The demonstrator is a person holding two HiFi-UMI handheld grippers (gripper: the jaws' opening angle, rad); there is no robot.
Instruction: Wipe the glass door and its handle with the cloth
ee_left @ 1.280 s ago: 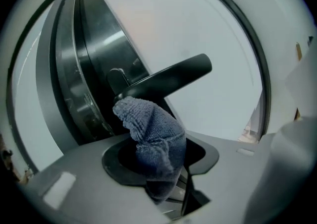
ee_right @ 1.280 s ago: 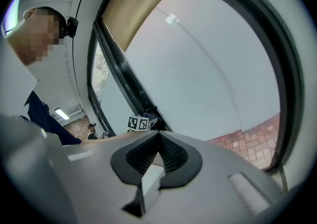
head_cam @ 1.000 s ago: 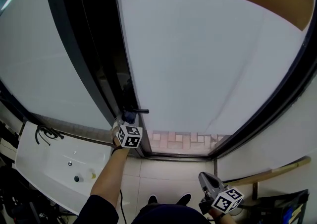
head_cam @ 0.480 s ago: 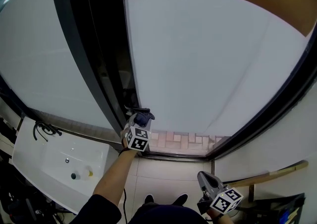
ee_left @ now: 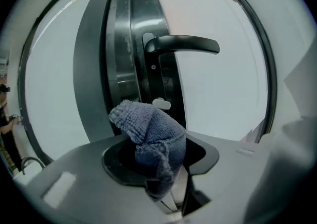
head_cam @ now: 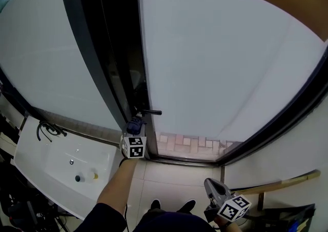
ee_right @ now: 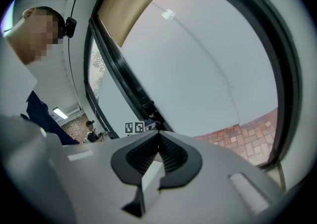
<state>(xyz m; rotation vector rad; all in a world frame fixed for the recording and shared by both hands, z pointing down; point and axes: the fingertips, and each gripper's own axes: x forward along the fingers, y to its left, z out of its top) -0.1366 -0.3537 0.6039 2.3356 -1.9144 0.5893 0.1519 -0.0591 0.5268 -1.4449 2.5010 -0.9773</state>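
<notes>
A: How is the left arm placed?

B: It reaches straight forward from the person's body, forearm bare, a dark sleeve at the elbow. The left gripper [head_cam: 136, 127] is raised to the left edge of the glass door [head_cam: 220, 56], just below the black lever handle [head_cam: 151, 112].

A: And what is in that gripper?

B: Its jaws are clenched on the blue cloth [ee_left: 148, 134]. The cloth bulges up out of the left gripper [ee_left: 154, 154] in a rounded wad. The wad points at the dark door frame [ee_left: 124, 64] beneath the handle [ee_left: 183, 44]. I cannot tell whether the cloth touches the frame; it is clear of the lever.

A: The other arm?

B: It is low, close to the body at the lower right. The right gripper [head_cam: 215, 191] is well apart from the door, beside a wooden pole [head_cam: 277, 184]. In its own view the right gripper [ee_right: 157, 154] has its jaws closed together, with nothing between them.
</notes>
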